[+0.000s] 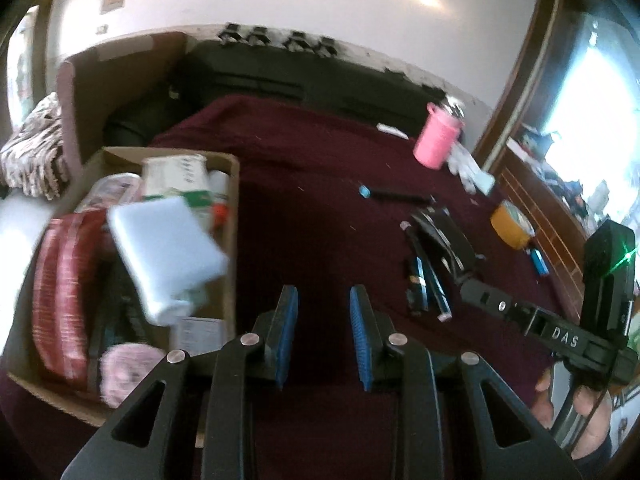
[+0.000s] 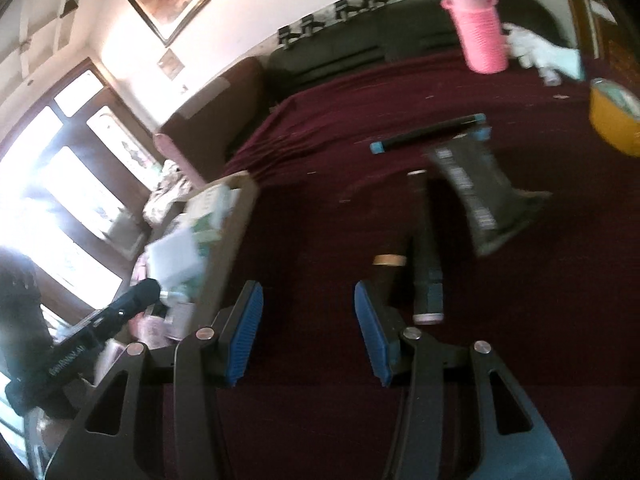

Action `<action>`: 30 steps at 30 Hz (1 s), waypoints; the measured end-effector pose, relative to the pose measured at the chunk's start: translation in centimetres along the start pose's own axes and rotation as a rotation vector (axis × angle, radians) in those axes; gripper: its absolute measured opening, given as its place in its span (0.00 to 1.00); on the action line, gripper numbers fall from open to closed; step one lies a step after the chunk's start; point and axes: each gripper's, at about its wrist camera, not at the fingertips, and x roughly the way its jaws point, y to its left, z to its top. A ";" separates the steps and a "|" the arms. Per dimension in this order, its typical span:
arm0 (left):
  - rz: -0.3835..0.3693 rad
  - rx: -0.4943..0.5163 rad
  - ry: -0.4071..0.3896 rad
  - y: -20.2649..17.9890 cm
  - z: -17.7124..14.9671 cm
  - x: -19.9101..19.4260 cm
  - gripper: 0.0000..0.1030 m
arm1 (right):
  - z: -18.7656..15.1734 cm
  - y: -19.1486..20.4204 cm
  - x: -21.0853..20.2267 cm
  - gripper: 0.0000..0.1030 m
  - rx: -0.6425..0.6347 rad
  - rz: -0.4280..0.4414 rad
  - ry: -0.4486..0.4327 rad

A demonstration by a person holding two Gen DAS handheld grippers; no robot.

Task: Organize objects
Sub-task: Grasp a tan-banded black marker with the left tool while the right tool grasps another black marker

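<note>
A cardboard box [image 1: 230,216] stands on the maroon cloth at the left, holding a white bottle [image 1: 168,252], a red packet [image 1: 60,292], a green-and-white carton [image 1: 176,180] and other items. My left gripper [image 1: 324,332] is open and empty just right of the box. My right gripper [image 2: 308,332] is open and empty over the cloth; the box [image 2: 236,216] is to its left. Ahead of it lie dark tubes [image 2: 426,256], a dark pouch [image 2: 476,196] and a black pen with a blue cap [image 2: 428,130]. The tubes [image 1: 424,280] and pouch [image 1: 444,236] also show in the left wrist view.
A pink cup [image 2: 478,34] stands at the far side, white items [image 2: 544,54] beside it, and a yellow tape roll [image 2: 616,116] at the right. A black case [image 1: 300,76] lies along the wall. A larger brown box [image 1: 120,80] stands behind the small one.
</note>
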 end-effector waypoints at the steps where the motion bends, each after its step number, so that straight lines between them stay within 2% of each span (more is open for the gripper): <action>1: -0.011 0.007 0.027 -0.7 0.1 0.8 0.22 | 0.0 -0.9 -0.4 0.46 0.007 -0.009 -0.015; 8: -0.042 0.082 0.159 -5.7 1.3 6.5 0.22 | 0.4 -7.3 -1.8 0.45 0.139 -0.007 -0.074; 11: -0.071 0.090 0.199 -6.9 1.8 8.8 0.22 | 0.6 -8.1 -2.1 0.45 0.180 0.002 -0.094; 17: -0.039 0.135 0.266 -8.8 2.0 12.8 0.22 | 0.5 -9.0 -2.1 0.45 0.226 0.014 -0.096; 20: -0.052 0.143 0.266 -9.3 2.1 13.8 0.22 | 0.6 -9.1 -2.3 0.45 0.236 0.020 -0.103; 24: -0.033 0.155 0.277 -9.8 2.4 15.0 0.22 | 0.6 -9.0 -2.4 0.46 0.234 0.027 -0.104; 27: -0.014 0.168 0.257 -9.6 2.0 15.2 0.15 | 0.6 -9.0 -2.3 0.46 0.231 0.026 -0.098; 30: -0.034 0.138 0.236 -8.4 1.6 14.7 0.14 | 0.6 -8.9 -2.2 0.46 0.221 0.025 -0.091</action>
